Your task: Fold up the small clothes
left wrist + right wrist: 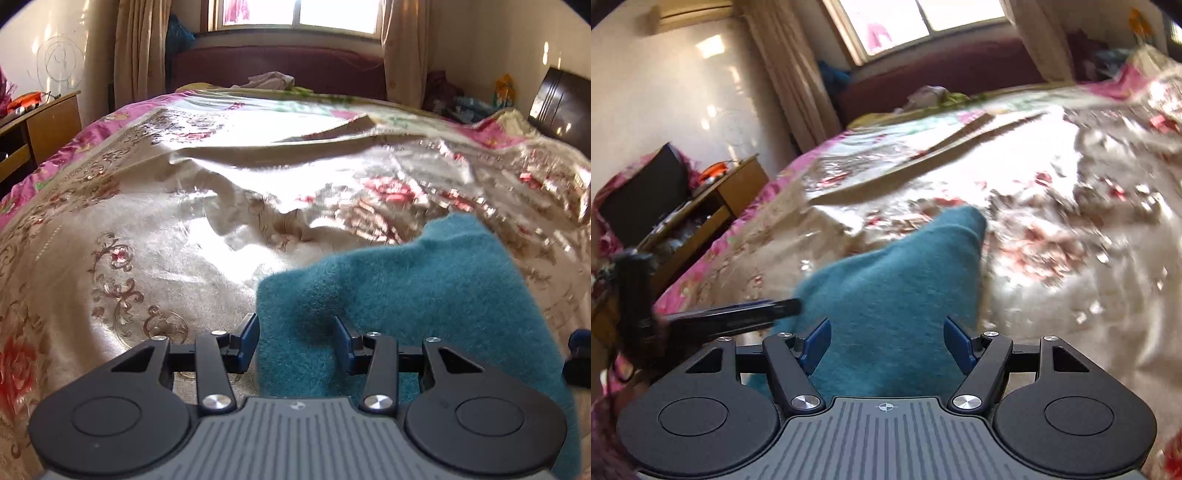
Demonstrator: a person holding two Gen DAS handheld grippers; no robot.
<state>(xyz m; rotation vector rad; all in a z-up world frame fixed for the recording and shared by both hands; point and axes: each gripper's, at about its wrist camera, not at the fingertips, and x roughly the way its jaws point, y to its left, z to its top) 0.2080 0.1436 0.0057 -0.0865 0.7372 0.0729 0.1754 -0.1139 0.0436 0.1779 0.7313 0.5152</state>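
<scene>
Left wrist view, left to right: wooden desk (48,122) off the bed's left edge with orange clutter on top, scribble on the wall above it. Bed covered by a cream floral bedspread (147,229) with pink border, rumpled, sunlit in the middle. Beige curtains flank a window (299,14) beyond the far edge; dark red headboard (280,66) below it, a crumpled pale cloth (271,79) at the bed's far edge. Teal fuzzy garment (413,288) lies at the near edge of the bed, right of centre. Left gripper (299,341) jaws stand wide apart, left blue pad off the cloth's edge, right pad over the teal fabric; nothing pinched. Dark cabinet (561,107) at far right. No readable writing; only a small round emblem on the gripper body, too small to read.

Right wrist view: dark screen on the desk (713,199) at left, the other tool's fingers (738,312) reaching in from the left to the garment's left edge. Teal garment (894,295) rises in a peak between the pads. Right gripper (888,343) jaws spread wide, cloth between them, not clamped as far as visible. Bedspread (1052,221) blurred to the right. Crosshair mark on the gripper body, no text.
</scene>
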